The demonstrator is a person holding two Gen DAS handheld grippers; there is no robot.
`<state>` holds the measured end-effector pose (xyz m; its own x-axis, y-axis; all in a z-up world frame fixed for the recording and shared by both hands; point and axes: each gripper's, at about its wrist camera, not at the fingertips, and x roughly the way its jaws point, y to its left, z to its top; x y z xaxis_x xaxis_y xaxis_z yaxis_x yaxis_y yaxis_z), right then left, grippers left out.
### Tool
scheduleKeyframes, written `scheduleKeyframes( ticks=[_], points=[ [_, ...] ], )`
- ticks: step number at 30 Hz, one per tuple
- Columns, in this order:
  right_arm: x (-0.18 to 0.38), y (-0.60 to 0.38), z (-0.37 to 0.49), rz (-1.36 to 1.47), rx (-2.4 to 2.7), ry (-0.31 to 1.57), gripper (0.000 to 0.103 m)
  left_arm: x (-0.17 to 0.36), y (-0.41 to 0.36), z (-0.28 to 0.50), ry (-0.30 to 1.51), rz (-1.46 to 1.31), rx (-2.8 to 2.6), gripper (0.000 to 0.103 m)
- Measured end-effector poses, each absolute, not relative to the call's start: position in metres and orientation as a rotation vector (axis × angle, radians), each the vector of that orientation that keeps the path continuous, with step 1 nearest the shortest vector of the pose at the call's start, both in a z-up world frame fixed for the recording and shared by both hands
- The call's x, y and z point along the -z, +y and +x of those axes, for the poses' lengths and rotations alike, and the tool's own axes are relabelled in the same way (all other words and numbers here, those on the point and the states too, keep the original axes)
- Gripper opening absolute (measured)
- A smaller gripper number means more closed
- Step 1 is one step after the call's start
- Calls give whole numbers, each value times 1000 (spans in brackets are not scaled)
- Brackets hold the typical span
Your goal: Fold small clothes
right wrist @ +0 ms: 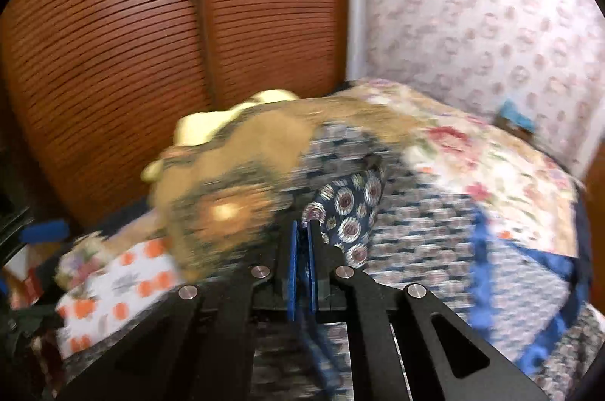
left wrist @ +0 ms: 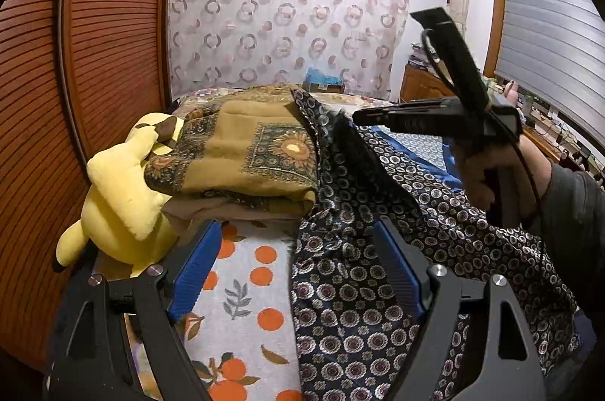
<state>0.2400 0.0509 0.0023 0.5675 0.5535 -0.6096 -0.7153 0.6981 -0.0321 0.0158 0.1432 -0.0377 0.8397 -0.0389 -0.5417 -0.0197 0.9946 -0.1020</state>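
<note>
A navy garment with a round floral print (left wrist: 363, 287) lies spread over the bed, one edge lifted. My left gripper (left wrist: 298, 250) is open, its blue pads on either side of the garment's near left edge, holding nothing. My right gripper (left wrist: 359, 117) shows in the left wrist view, raised above the bed with the garment's edge hanging from it. In the right wrist view, which is blurred, my right gripper (right wrist: 302, 231) is shut on a fold of the garment (right wrist: 348, 208).
A yellow plush toy (left wrist: 117, 197) sits at the left by the wooden louvred wardrobe (left wrist: 94, 42). A folded brown patterned blanket (left wrist: 249, 155) lies behind the garment. An orange-print cover (left wrist: 245, 287) covers the near bed. A patterned curtain (left wrist: 283, 11) hangs behind.
</note>
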Motion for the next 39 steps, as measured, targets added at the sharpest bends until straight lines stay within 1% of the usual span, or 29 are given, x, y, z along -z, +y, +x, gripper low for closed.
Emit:
scheduleKeyframes(
  ticks=[1,3,8,11,22,24,26,31,33,34,36,39],
  points=[
    [-2,50,245,-299,-755,621,11,38,142,18,576,-104,12,83],
    [-1,48,251,-322,-737,632,46,39,138,23,582,-101,14,83],
    [-2,30,247,-302,-724,640,60,38,129,33,596,-97,43,83],
    [4,9,246,-302,-696,656,62,39,122,40,608,-82,52,83],
    [33,-64,224,-316,-584,764,63,47,93,59,648,-52,93,83],
    [38,-71,219,-314,-563,777,70,49,88,62,658,-47,99,83],
    [41,-73,214,-313,-567,792,73,52,82,66,672,-41,105,83],
    [50,-73,207,-339,-564,810,76,61,72,78,715,-29,119,83],
    [53,-75,208,-326,-563,808,82,65,68,85,737,-25,124,83],
    [53,-76,208,-316,-565,810,83,66,66,88,747,-25,129,83],
    [56,-77,206,-316,-566,810,91,68,63,94,760,-23,141,83],
    [57,-79,205,-315,-556,813,93,73,57,105,791,-18,153,83]
  ],
)
